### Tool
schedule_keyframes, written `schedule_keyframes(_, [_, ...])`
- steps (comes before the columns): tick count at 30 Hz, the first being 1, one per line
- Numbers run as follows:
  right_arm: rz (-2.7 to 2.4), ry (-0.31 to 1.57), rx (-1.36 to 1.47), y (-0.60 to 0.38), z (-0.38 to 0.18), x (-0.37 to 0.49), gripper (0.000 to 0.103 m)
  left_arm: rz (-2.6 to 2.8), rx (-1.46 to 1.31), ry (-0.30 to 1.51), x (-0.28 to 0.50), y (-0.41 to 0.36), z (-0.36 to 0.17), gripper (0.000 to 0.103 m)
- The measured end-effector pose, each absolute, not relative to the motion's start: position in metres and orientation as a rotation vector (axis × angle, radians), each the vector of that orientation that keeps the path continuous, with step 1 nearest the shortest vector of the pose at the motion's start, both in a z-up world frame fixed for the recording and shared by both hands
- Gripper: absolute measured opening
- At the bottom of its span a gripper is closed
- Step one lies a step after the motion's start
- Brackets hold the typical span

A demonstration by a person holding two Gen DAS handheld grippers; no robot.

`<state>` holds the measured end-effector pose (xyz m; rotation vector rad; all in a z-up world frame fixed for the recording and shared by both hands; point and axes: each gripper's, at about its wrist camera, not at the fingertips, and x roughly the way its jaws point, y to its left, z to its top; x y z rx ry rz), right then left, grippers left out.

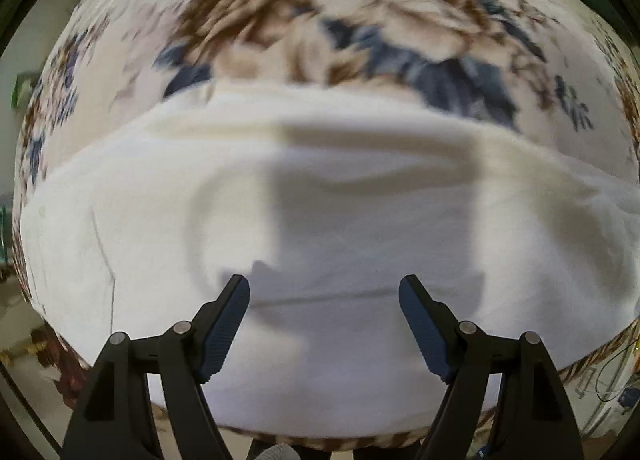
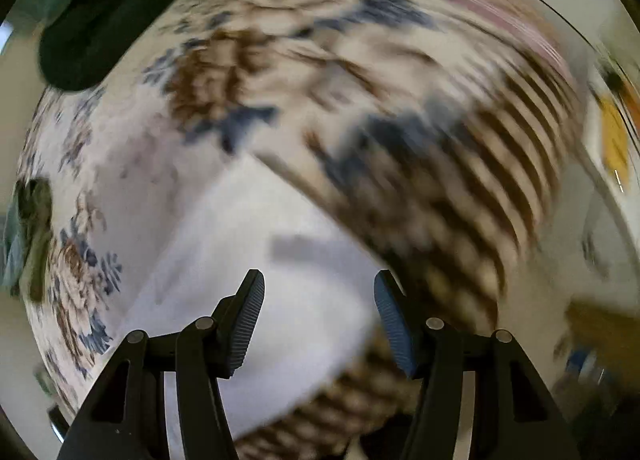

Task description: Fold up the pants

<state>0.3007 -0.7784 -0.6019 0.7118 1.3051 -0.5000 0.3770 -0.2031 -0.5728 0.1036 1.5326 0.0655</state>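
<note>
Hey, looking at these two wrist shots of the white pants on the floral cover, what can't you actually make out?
- Left wrist view: the white pants run past the right edge and behind the left tongs, so their full outline is cut off.
- Right wrist view: motion blur smears the floral cover; only a corner of the pants shows above the right tongs.
- Both views: waistband and leg ends are unidentifiable.
- Dark shape, upper left: blurred, unidentifiable.
</note>
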Motion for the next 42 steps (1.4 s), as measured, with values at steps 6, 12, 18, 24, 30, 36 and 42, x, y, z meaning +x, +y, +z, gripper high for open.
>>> schedule_keyframes(6, [-0.355, 1.43, 0.461, -0.746, -0.634, 0.352, 0.016, 0.061, 0.154, 1.498, 0.409, -0.248, -0.579, 0.077])
schedule_keyframes(12, [-0.366, 1.302, 0.283, -0.738, -0.603, 0.36, 0.003, 0.096, 0.141, 1.524, 0.432, -0.264, -0.598, 0.077])
schedule_keyframes(18, [-0.353, 1.459, 0.35, -0.73, -0.648, 0.373, 0.008, 0.112, 0.128, 1.532, 0.438, -0.269, -0.602, 0.077])
schedule_keyframes(24, [-0.443, 1.294, 0.656, -0.77, -0.595, 0.296, 0.036, 0.08, 0.105, 1.526, 0.401, -0.262, -0.572, 0.077])
schedule_keyframes(30, [-0.468, 1.281, 0.971, -0.767, -0.618, 0.217, 0.037, 0.064, 0.138, 1.583, 0.369, -0.276, -0.585, 0.077])
schedule_keyframes(36, [-0.539, 1.243, 0.958, -0.743, -0.648, 0.209, 0.01, 0.072, 0.124, 1.597, 0.37, -0.276, -0.602, 0.087])
schedule_keyframes(42, [-0.492, 1.27, 1.04, -0.739, -0.657, 0.195, 0.03, 0.051, 0.099, 1.625, 0.378, -0.267, -0.617, 0.103])
